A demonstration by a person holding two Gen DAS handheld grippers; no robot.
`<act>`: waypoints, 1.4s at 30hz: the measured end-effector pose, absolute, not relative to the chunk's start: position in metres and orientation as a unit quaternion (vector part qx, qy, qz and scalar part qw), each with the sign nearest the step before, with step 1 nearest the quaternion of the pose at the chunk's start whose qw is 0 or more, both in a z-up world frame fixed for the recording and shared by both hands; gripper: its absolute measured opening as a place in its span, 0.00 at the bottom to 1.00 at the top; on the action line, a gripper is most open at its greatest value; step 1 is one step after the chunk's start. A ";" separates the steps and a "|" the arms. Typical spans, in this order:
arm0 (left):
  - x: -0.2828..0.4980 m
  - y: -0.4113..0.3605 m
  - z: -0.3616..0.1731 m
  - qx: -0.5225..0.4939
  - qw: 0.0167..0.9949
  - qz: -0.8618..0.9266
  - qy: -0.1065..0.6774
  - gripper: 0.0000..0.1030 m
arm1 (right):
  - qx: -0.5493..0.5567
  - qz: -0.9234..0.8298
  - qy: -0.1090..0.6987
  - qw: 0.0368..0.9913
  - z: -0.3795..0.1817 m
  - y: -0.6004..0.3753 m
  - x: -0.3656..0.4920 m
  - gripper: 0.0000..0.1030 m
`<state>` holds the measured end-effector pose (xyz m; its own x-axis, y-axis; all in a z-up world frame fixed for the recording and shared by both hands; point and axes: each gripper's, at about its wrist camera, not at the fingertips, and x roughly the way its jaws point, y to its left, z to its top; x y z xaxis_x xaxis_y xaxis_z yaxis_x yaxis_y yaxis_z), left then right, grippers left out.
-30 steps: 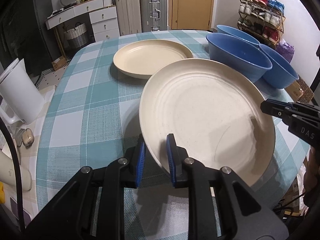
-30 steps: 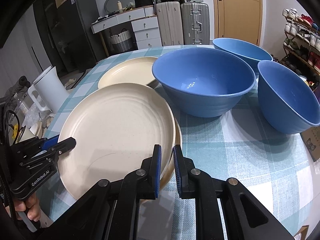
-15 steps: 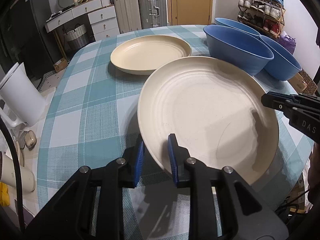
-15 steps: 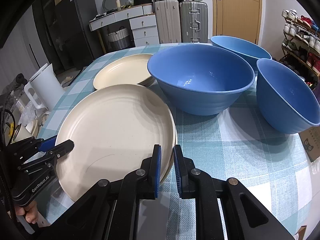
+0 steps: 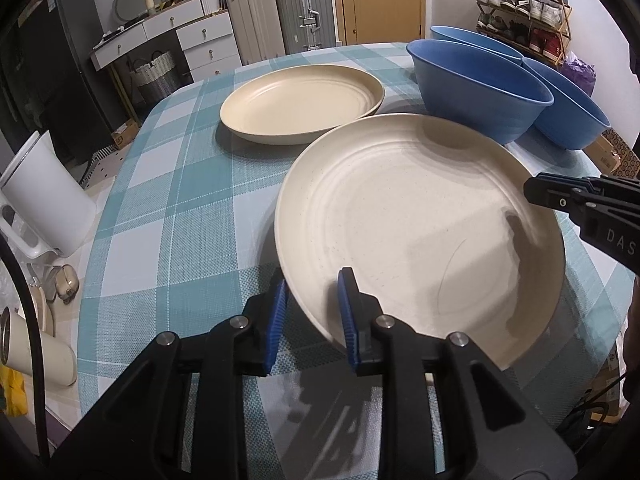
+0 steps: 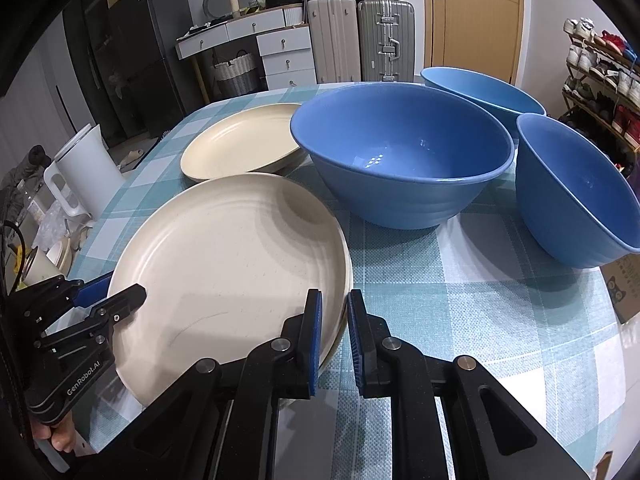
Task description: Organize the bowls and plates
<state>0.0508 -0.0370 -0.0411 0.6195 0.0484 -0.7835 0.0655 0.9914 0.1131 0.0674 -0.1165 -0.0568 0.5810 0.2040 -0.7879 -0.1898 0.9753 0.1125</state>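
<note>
A large cream plate (image 5: pixel 420 216) is held at its near rim by my left gripper (image 5: pixel 310 308) and at its opposite rim by my right gripper (image 6: pixel 333 344). Both are shut on it. In the right wrist view the plate (image 6: pixel 232 264) seems to have a second rim just under it. Another cream plate (image 5: pixel 302 102) lies farther back on the checked tablecloth (image 5: pixel 176 200). Three blue bowls stand to the right: a big one (image 6: pixel 400 152), one behind it (image 6: pixel 480 88) and one at the right edge (image 6: pixel 572 192).
A white kettle (image 5: pixel 44 196) and small items stand off the table's left side. Suitcases (image 5: pixel 280 12), a drawer unit and a shoe rack (image 5: pixel 520 4) stand behind the table. A cardboard box (image 6: pixel 624 288) sits past the right edge.
Both views have pulled back and up a little. The held plate sits slightly higher and flatter between the two grippers. The grips have not changed.
</note>
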 end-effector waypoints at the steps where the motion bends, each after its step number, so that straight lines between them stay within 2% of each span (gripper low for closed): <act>1: 0.051 -0.037 -0.042 0.066 0.897 -0.004 0.436 0.21 | 0.008 0.110 0.444 0.889 -0.057 -0.116 0.068 0.14; 10: 0.050 -0.044 -0.045 0.091 0.896 0.007 0.434 0.24 | 0.013 0.109 0.446 0.888 -0.059 -0.119 0.071 0.14; 18: 0.054 -0.032 -0.044 0.048 0.893 -0.013 0.448 0.29 | 0.023 0.119 0.452 0.884 -0.057 -0.123 0.071 0.16; 21: 0.054 -0.025 -0.038 0.029 0.897 -0.016 0.442 0.30 | 0.023 0.124 0.446 0.886 -0.051 -0.125 0.068 0.27; 22: 0.053 -0.023 -0.035 0.022 0.898 -0.019 0.439 0.33 | 0.024 0.126 0.442 0.888 -0.048 -0.126 0.067 0.30; 24: 0.051 -0.018 -0.028 0.005 0.901 -0.025 0.432 0.43 | 0.028 0.132 0.435 0.890 -0.043 -0.127 0.063 0.35; 26: 0.049 -0.011 -0.020 -0.013 0.905 -0.029 0.424 0.61 | 0.035 0.140 0.428 0.892 -0.035 -0.129 0.060 0.46; 28: 0.045 -0.006 -0.012 -0.028 0.908 -0.032 0.417 0.75 | 0.042 0.148 0.420 0.894 -0.024 -0.131 0.057 0.56; 29: 0.044 -0.002 -0.006 -0.036 0.911 -0.033 0.410 0.78 | 0.045 0.152 0.415 0.896 -0.018 -0.132 0.056 0.60; 31: 0.041 0.003 0.004 -0.044 0.914 -0.033 0.402 0.79 | 0.051 0.163 0.402 0.900 -0.007 -0.134 0.054 0.75; 33: 0.039 0.008 0.013 -0.055 0.917 -0.031 0.395 0.82 | 0.052 0.173 0.391 0.902 0.005 -0.136 0.054 0.83; 36: 0.035 0.017 0.026 -0.071 0.919 -0.031 0.386 0.97 | 0.060 0.186 0.371 0.908 0.026 -0.139 0.054 1.00; 42: 0.031 0.029 0.054 -0.074 0.927 -0.019 0.366 0.99 | 0.072 0.206 0.345 0.913 0.067 -0.142 0.063 0.99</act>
